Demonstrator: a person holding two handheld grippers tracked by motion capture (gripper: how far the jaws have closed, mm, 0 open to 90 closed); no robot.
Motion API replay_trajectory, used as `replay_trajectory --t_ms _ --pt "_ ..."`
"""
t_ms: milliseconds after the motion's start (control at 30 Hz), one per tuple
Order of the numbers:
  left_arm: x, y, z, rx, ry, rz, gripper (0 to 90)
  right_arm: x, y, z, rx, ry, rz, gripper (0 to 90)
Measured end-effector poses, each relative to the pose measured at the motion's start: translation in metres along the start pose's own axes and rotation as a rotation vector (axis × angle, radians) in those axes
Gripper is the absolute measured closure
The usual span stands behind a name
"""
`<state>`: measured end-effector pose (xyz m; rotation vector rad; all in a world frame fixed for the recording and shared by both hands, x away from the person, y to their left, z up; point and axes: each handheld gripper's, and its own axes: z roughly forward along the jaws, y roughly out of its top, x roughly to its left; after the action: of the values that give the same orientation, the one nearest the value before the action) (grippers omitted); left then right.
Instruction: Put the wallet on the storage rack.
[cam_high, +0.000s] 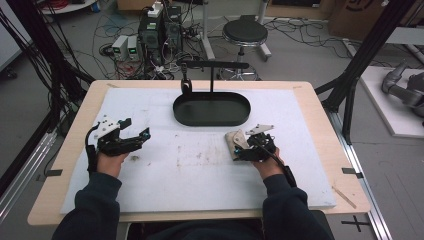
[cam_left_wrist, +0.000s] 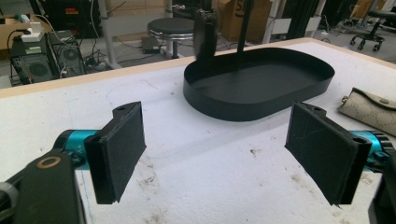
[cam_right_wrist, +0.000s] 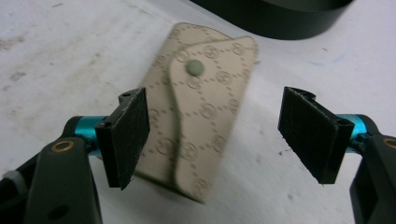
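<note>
Right gripper (cam_right_wrist: 212, 135) set low over beige key pouch (cam_right_wrist: 198, 109), pads apart with the pouch between them: left pad overlapping the pouch's edge, right pad well clear over bare white mat (cam_high: 200, 170). Not yet gripping, so released, though lined up across the pouch's narrow width, likely for a pinch on its long sides. Pouch lying flat, flap snapped down by a round stud, right of centre in the high view at (cam_high: 235, 142), just below the right end of black oval tray (cam_high: 212, 107); probably bound for that tray or for the stand with a hanging hook behind it, but that is only a guess.

Left gripper (cam_left_wrist: 215, 149) parked centre left in the high view at (cam_high: 131, 135), pads spread wide, nothing between them, resting on the mat and pointed toward the tray, presumably kept out of the way.

Pouch blurred in the right gripper view, its near corner hidden behind the left pad; contact there hard to judge. Only a corner of the pouch at the right edge of the left gripper view, with a small metal ring. Contents of the pouch unseen.
</note>
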<state>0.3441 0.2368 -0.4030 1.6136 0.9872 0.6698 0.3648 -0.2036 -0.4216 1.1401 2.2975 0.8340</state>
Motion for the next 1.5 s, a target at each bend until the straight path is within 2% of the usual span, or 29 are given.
replay_trajectory --t_ms 67,200,367,400,433,533,567,600,633,733,833,933,967,1033,1167,1333,1500 --pt "0.0 0.001 -0.001 -0.002 -0.001 -0.016 19.4 0.002 0.001 0.002 -0.005 0.007 0.008 23.6" --pt "0.0 0.002 -0.003 -0.013 0.024 -0.009 19.4 0.012 0.006 0.015 0.005 0.034 0.017 19.7" --pt "0.002 0.001 -0.002 -0.008 0.022 -0.015 19.4 0.016 0.006 0.024 0.038 -0.011 -0.013 17.8" --pt "0.002 0.001 -0.002 -0.007 0.022 -0.016 19.4 0.015 0.006 0.026 0.058 -0.007 -0.026 17.7" --pt "0.002 0.001 -0.002 -0.007 0.022 -0.016 19.4 0.011 0.005 0.024 0.076 -0.024 -0.06 17.7" --pt "0.002 0.001 -0.002 -0.007 0.018 -0.02 19.4 0.007 0.004 0.022 0.089 -0.041 -0.069 17.7" --pt "0.002 0.001 -0.002 -0.005 0.016 -0.02 19.4 0.0 0.002 0.02 0.095 -0.032 -0.047 17.7" --pt "0.002 0.001 -0.002 -0.004 0.016 -0.02 19.4 0.0 0.002 0.02 0.095 -0.032 -0.047 17.7" --pt "0.001 0.001 -0.002 -0.002 0.015 -0.018 19.4 -0.003 0.001 0.021 0.089 -0.018 -0.042 17.7" --pt "0.001 0.001 -0.001 0.0 0.013 -0.015 19.4 -0.001 0.001 0.024 0.08 -0.021 -0.036 17.7" --pt "0.001 0.001 -0.001 0.0 0.013 -0.013 19.4 -0.003 0.002 0.029 0.07 0.014 -0.018 17.6" --pt "0.001 0.001 -0.001 0.0 0.015 -0.017 19.4 -0.013 0.0 0.032 0.083 0.076 0.063 17.5" --pt "0.001 0.001 -0.001 0.001 0.015 -0.018 19.4 -0.014 0.0 0.032 0.081 0.078 0.066 20.1" --pt "0.001 0.001 -0.001 0.004 0.012 -0.018 19.4 -0.016 0.0 0.03 0.078 0.083 0.053 29.3" --pt "0.001 0.001 -0.001 0.009 0.011 -0.012 19.4 -0.018 0.001 0.026 0.074 0.102 0.051 35.4" --pt "0.001 0.0 -0.001 0.013 0.012 -0.015 19.4 -0.017 0.003 0.022 0.043 0.104 0.024 38.3" --pt "0.002 0.0 -0.001 0.016 0.013 -0.014 19.4 -0.017 0.01 0.012 -0.031 0.1 0.013 39.1"
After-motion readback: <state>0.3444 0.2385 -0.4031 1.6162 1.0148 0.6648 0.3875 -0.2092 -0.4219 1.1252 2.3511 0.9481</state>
